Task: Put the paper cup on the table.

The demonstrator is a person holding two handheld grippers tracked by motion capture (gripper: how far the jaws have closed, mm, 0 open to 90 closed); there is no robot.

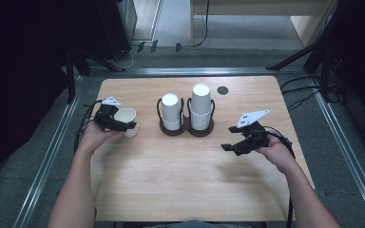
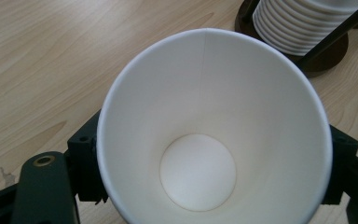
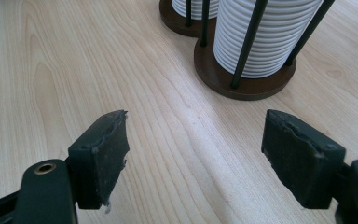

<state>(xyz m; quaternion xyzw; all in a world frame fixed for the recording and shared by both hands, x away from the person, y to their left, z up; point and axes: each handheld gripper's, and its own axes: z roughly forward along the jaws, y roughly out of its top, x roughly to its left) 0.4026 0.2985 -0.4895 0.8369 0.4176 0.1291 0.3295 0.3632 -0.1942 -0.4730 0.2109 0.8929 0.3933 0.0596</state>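
Note:
A white paper cup (image 1: 127, 118) stands mouth up at the left of the wooden table (image 1: 171, 175). My left gripper (image 1: 125, 120) reaches around it from the left. In the left gripper view I look down into the cup (image 2: 205, 116), and the two black jaws of that gripper (image 2: 214, 163) rest against its opposite walls just under the rim. My right gripper (image 1: 229, 137) hovers open at the right, its pads (image 3: 105, 149) wide apart over bare wood. Two stacks of upturned white cups (image 1: 170, 111) (image 1: 201, 107) fill a dark double holder (image 1: 187, 129) at the table's middle.
A small black round plug (image 1: 223, 90) sits in the tabletop behind the holder. The holder's black rods (image 3: 247, 42) and brown base (image 3: 256, 86) stand just ahead of the right gripper. Metal rails (image 1: 47, 156) run along the floor beside the table.

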